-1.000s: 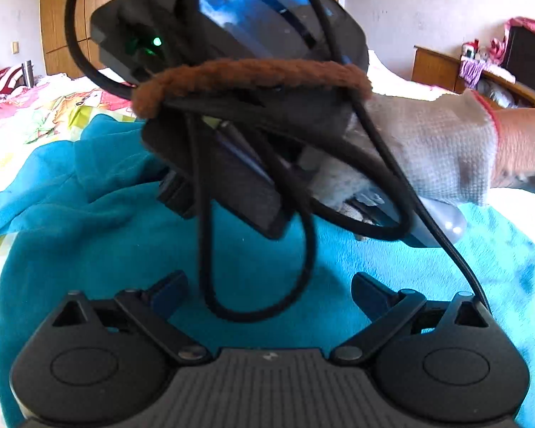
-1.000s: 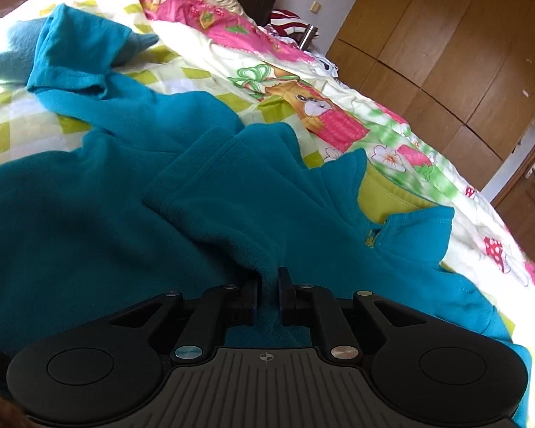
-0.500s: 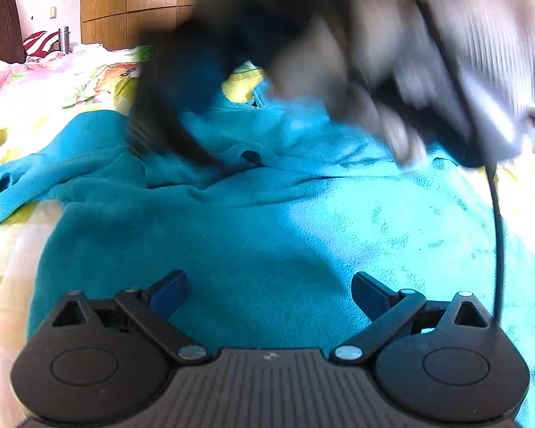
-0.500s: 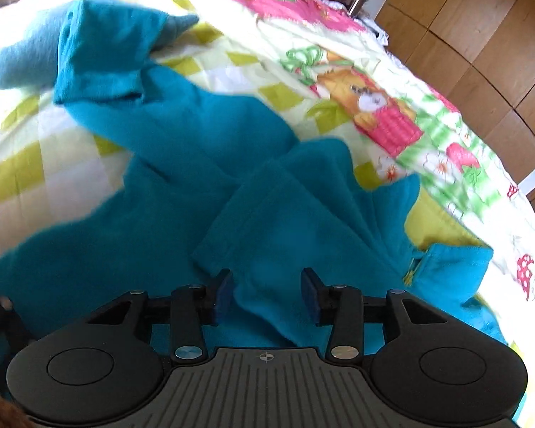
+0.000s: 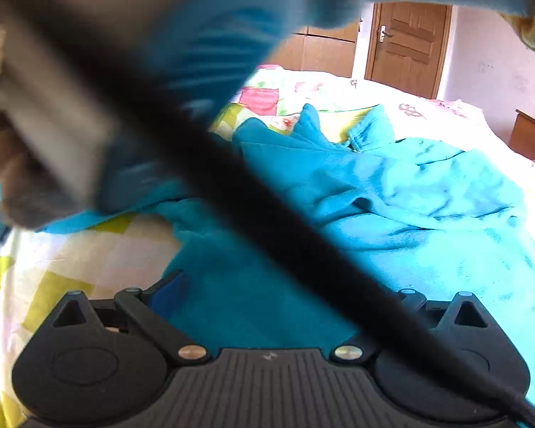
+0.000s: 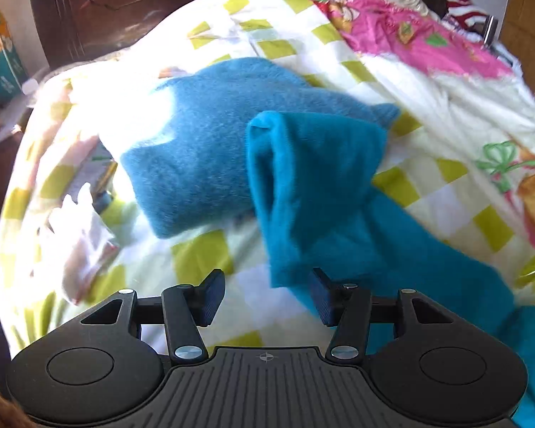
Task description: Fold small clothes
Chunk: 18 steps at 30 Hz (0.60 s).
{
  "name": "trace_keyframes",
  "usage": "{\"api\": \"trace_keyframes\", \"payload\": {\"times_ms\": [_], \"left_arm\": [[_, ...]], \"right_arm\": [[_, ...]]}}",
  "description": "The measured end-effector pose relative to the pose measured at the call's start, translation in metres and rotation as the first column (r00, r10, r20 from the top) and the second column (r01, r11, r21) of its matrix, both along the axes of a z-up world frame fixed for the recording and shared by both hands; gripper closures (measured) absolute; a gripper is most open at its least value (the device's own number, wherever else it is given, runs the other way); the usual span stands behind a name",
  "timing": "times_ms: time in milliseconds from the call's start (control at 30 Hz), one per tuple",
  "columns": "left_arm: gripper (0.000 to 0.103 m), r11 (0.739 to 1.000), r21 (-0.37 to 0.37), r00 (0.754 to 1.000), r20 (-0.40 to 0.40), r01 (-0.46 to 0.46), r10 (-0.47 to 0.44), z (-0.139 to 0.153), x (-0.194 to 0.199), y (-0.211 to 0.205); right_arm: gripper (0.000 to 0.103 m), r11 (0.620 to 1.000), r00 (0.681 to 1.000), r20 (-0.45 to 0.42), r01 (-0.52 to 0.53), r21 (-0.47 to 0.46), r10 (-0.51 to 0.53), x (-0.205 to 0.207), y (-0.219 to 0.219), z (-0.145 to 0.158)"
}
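While the checked bedspread [image 6: 210, 256] is filling most of what I am seeing, white with yellow-green squares and a pink cartoon panel toward its far side, I am hanging over it with both tools. No brand, label or readable writing is showing anywhere; the only marks are a small moulded emblem on each tool's ribbed body, and neither is legible.

The teal fleece top [image 5: 410, 207] is lying rumpled on the bedspread, its collar bunched at the far end in the left wrist view. Its sleeve [image 6: 324, 178] is stretching out across the checks in the right wrist view, cuff end folded over and resting against a duller blue fuzzy garment [image 6: 203, 149] lying beside it.

A dark wooden headboard [image 6: 125, 7] is standing beyond the bed on the right side's view; a brown panelled door [image 5: 406, 46] is standing beyond it on the left's.

A black cable [image 5: 267, 228] is crossing the left view diagonally, blurred, and hiding one of my fingers there. A blurred grey and blue mass is smearing across the upper left of that view; I cannot tell what it is.

My right gripper [image 6: 265, 297] is widening its jaws, nothing pinched, the sleeve's edge lying below and just beside the right-hand pad. My left gripper [image 5: 289, 299] is holding its jaws wide apart over the top's body, gripping nothing.
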<state>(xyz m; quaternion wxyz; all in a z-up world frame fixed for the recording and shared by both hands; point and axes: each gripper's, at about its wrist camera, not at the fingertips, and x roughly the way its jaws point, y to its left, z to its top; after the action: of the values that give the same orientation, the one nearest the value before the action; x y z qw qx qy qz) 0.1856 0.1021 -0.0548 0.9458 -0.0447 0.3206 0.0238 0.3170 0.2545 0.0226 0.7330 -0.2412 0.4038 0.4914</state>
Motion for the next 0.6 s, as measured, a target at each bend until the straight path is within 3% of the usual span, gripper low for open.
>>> {"api": "trace_keyframes", "payload": {"times_ms": [67, 100, 167, 233, 267, 300, 333, 400, 467, 567, 600], "left_arm": [[0.0, 1.0, 0.023, 1.0, 0.009, -0.016, 0.016, 0.001, 0.002, -0.001], [0.0, 1.0, 0.018, 1.0, 0.01, -0.021, 0.021, 0.001, 0.004, 0.001], [0.0, 0.999, -0.02, 1.0, 0.005, -0.024, 0.025, 0.0, 0.005, 0.006], [0.0, 0.998, -0.056, 0.999, -0.005, -0.037, 0.037, -0.002, 0.008, 0.011], [0.0, 0.997, -0.068, 0.999, -0.009, -0.047, 0.047, -0.004, 0.011, 0.013], [0.0, 0.996, -0.073, 0.998, -0.013, -0.058, 0.057, -0.006, 0.012, 0.015], [0.0, 0.995, -0.075, 0.998, -0.016, -0.064, 0.063, -0.007, 0.014, 0.016], [0.0, 0.994, -0.081, 0.997, -0.025, -0.077, 0.075, -0.009, 0.015, 0.016], [0.0, 0.993, -0.088, 0.996, -0.022, -0.083, 0.082, -0.005, 0.011, 0.017], [0.0, 0.992, -0.1, 0.997, -0.011, -0.083, 0.082, -0.007, 0.011, 0.015], [0.0, 0.992, -0.098, 0.997, -0.004, -0.078, 0.078, -0.007, 0.011, 0.012]], "right_arm": [[0.052, 1.0, 1.0, 0.027, -0.004, 0.016, 0.003, -0.006, 0.009, 0.0], [0.051, 1.0, 0.992, 0.124, 0.021, -0.004, -0.02, -0.012, 0.014, 0.0], [0.052, 0.999, 0.948, 0.318, 0.04, -0.033, -0.027, -0.023, 0.028, -0.005], [0.06, 0.998, 0.949, 0.312, 0.052, -0.042, -0.036, -0.02, 0.033, -0.008], [0.08, 0.996, 0.953, 0.3, 0.071, -0.058, -0.05, -0.014, 0.038, -0.013], [0.094, 0.993, 0.955, 0.29, 0.089, -0.073, -0.064, -0.009, 0.041, -0.017], [0.099, 0.991, 0.959, 0.272, 0.1, -0.085, -0.074, -0.003, 0.044, -0.019], [0.1, 0.987, 0.961, 0.255, 0.137, -0.08, -0.112, 0.01, 0.04, -0.018], [0.1, 0.986, 0.945, 0.3, 0.156, -0.053, -0.133, 0.013, 0.029, -0.003], [0.1, 0.985, 0.894, 0.421, 0.175, -0.004, -0.157, 0.009, -0.003, 0.035], [0.1, 0.977, 0.843, 0.502, 0.213, 0.022, -0.195, 0.008, -0.037, 0.064]]}}
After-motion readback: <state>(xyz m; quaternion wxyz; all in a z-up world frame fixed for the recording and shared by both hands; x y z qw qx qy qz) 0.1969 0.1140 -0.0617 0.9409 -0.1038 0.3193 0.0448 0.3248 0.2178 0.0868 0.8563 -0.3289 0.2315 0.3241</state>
